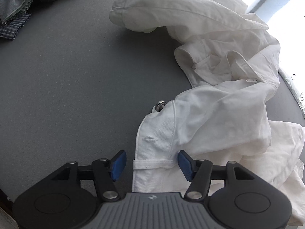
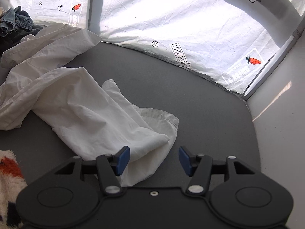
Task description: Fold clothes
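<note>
White trousers [image 1: 219,99] lie crumpled on the grey table [image 1: 76,85]. Their waistband [image 1: 154,147], with a metal button [image 1: 159,105], a buttonhole and a belt loop, runs between the blue pads of my left gripper [image 1: 152,165], which is open around it. In the right wrist view a trouser leg [image 2: 85,110] stretches across the table and its hem end lies between the blue pads of my right gripper [image 2: 154,160], which is open, with the cloth nearer the left pad.
Checked and grey garments [image 1: 15,15] lie at the table's far left. Denim and dark clothes [image 2: 15,22] sit far left in the right wrist view. A printed white sheet [image 2: 190,28] covers the window behind. A furry orange-white item [image 2: 7,171] lies bottom left. A white wall [image 2: 282,114] stands at right.
</note>
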Demonstrator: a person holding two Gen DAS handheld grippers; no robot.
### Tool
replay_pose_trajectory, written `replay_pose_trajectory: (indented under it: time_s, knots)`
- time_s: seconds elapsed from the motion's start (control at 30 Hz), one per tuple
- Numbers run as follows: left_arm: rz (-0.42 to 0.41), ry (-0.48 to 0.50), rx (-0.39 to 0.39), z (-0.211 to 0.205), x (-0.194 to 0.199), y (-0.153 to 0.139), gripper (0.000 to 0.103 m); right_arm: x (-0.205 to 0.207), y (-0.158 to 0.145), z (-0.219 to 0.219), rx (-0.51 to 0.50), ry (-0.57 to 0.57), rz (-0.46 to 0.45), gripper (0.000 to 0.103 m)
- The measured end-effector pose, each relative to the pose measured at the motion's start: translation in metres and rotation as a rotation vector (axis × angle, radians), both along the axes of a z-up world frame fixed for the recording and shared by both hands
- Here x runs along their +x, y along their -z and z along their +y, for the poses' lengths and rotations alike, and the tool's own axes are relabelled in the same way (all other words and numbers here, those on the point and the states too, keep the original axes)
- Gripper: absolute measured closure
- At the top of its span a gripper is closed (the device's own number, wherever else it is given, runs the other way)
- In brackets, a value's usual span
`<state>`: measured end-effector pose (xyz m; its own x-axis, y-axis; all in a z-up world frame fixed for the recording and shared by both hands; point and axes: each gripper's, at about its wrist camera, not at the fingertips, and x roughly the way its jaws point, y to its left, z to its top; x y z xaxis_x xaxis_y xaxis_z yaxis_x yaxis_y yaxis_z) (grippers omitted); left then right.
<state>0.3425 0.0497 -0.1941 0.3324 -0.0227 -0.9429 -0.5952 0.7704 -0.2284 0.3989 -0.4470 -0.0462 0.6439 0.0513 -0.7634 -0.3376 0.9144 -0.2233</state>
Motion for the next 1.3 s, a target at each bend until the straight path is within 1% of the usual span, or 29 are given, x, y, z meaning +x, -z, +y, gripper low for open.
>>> replay_pose_trajectory:
  time_s: [0.03, 0.13, 0.17, 0.27, 0.37, 0.47, 0.57, 0.6, 0.67, 0.83, 0.87, 0.93, 0.97, 1.03, 1.1, 1.13, 1.17, 1.2, 1.23, 1.27, 1.3]
  knots:
    - [0.005, 0.008, -0.002, 0.000, 0.003, 0.002, 0.042, 0.007, 0.001, -0.004, 0.029, 0.024, -0.022, 0.038]
    - [0.007, 0.004, -0.016, 0.002, 0.008, 0.007, 0.042, 0.039, 0.025, 0.003, 0.056, 0.067, -0.047, 0.040]
    - [0.004, 0.002, -0.020, 0.003, 0.009, 0.008, 0.042, 0.052, 0.035, 0.007, 0.079, 0.070, -0.042, 0.040]
    - [-0.004, -0.011, -0.028, 0.007, 0.009, 0.010, 0.042, 0.088, 0.066, 0.032, 0.155, 0.028, 0.012, 0.040]
    - [-0.024, -0.038, -0.049, 0.012, 0.006, 0.010, 0.041, 0.127, 0.098, 0.069, 0.192, -0.050, 0.078, 0.039]
    - [-0.038, -0.044, -0.055, 0.011, 0.004, 0.010, 0.039, 0.158, 0.123, 0.102, 0.176, -0.130, 0.151, 0.037]
    - [-0.052, -0.046, -0.056, 0.010, 0.001, 0.011, 0.037, 0.182, 0.140, 0.126, 0.151, -0.166, 0.205, 0.036]
    - [-0.057, -0.047, -0.057, 0.009, 0.001, 0.011, 0.036, 0.188, 0.144, 0.130, 0.156, -0.165, 0.221, 0.035]
    - [-0.065, -0.048, -0.056, 0.008, -0.001, 0.012, 0.036, 0.197, 0.145, 0.127, 0.203, -0.140, 0.247, 0.034]
    - [-0.070, -0.048, -0.069, 0.008, 0.000, 0.012, 0.037, 0.210, 0.137, 0.090, 0.474, 0.045, 0.256, 0.033]
    - [-0.069, -0.039, -0.071, 0.008, 0.001, 0.011, 0.037, 0.213, 0.137, 0.088, 0.483, 0.059, 0.258, 0.033]
    - [-0.058, 0.000, -0.064, 0.003, 0.006, 0.009, 0.034, 0.216, 0.142, 0.095, 0.408, 0.022, 0.268, 0.033]
    - [-0.050, 0.028, -0.056, -0.001, 0.009, 0.009, 0.029, 0.218, 0.145, 0.101, 0.369, 0.002, 0.285, 0.033]
    - [-0.036, 0.075, -0.040, -0.007, 0.014, 0.008, 0.027, 0.219, 0.153, 0.111, 0.335, -0.038, 0.315, 0.033]
    - [-0.032, 0.080, -0.024, -0.012, 0.016, 0.007, 0.026, 0.218, 0.156, 0.118, 0.296, -0.061, 0.319, 0.033]
    - [-0.034, 0.076, -0.019, -0.013, 0.016, 0.007, 0.026, 0.218, 0.157, 0.121, 0.284, -0.069, 0.322, 0.035]
    - [-0.039, 0.069, -0.018, -0.015, 0.015, 0.006, 0.027, 0.218, 0.157, 0.122, 0.287, -0.075, 0.330, 0.044]
    - [-0.048, 0.060, -0.023, -0.015, 0.014, 0.004, 0.033, 0.217, 0.155, 0.122, 0.297, -0.084, 0.339, 0.049]
    - [-0.057, 0.051, -0.027, -0.015, 0.013, 0.003, 0.043, 0.216, 0.153, 0.122, 0.306, -0.094, 0.343, 0.065]
    - [-0.067, 0.034, -0.030, -0.014, 0.012, 0.001, 0.069, 0.214, 0.149, 0.122, 0.293, -0.096, 0.331, 0.085]
    - [-0.077, 0.008, -0.030, -0.012, 0.012, -0.003, 0.084, 0.211, 0.145, 0.122, 0.265, -0.098, 0.307, 0.093]
